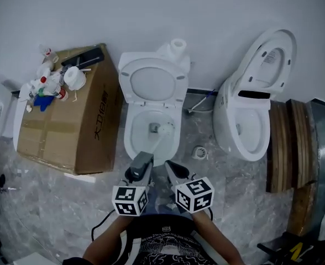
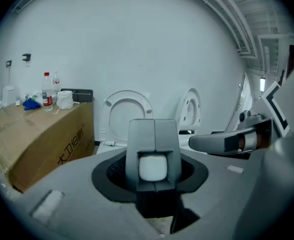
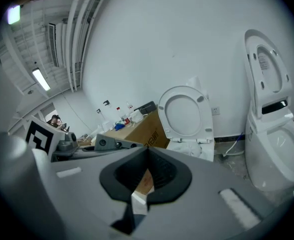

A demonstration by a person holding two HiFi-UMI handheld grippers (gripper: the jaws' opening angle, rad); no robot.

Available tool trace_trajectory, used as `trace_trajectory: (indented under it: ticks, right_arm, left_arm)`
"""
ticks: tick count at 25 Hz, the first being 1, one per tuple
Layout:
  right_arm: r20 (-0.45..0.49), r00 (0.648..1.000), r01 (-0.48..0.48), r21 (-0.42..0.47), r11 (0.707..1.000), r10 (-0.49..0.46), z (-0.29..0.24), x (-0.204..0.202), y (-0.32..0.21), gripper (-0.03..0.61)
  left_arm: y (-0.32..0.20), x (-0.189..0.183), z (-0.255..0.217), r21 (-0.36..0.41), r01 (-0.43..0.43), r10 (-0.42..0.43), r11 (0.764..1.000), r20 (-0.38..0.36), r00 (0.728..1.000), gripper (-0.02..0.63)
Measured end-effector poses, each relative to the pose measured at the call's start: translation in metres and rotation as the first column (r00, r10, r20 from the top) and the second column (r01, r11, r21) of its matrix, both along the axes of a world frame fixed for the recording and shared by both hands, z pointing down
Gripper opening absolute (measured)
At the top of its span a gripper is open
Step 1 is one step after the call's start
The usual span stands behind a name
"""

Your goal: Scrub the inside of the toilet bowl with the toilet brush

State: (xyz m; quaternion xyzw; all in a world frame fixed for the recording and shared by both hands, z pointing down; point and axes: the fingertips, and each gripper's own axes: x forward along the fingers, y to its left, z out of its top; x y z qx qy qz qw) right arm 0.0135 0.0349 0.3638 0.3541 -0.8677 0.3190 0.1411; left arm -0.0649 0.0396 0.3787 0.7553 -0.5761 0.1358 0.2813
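Observation:
The white toilet (image 1: 130,139) stands in the middle with its lid (image 1: 151,81) raised. The toilet brush head (image 1: 161,128) sits down in the bowl, and its pale handle slants back toward me. My left gripper (image 1: 142,162) is shut on the near end of that handle, which shows as a white block (image 2: 153,167) between the jaws of the left gripper (image 2: 153,131). My right gripper (image 1: 172,170) hovers just to the right of it, in front of the bowl's rim. Its jaws (image 3: 147,151) meet at the tip with nothing held.
A cardboard box (image 1: 68,120) with bottles and cups on top stands left of the toilet. A second toilet (image 1: 251,126), lid up, stands to the right, with stacked wooden boards (image 1: 287,148) beyond it. A hose (image 1: 198,106) and a small round fitting (image 1: 199,152) lie on the floor between.

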Motion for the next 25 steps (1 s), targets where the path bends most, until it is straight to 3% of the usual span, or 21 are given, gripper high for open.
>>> trace_trajectory:
  ticks: [9, 25]
  right_arm:
    - [0.014, 0.999, 0.036, 0.099, 0.994, -0.037, -0.032, 0.02, 0.016, -0.002]
    - [0.024, 0.999, 0.045, 0.116, 0.992, -0.048, -0.036, 0.047, 0.043, -0.002]
  left_arm:
    - [0.024, 0.036, -0.05, 0.122, -0.024, 0.022, 0.992, 0.025, 0.999, 0.173]
    - [0.045, 0.062, -0.068, 0.173, -0.004, 0.001, 0.985, 0.017, 1.0, 0.173]
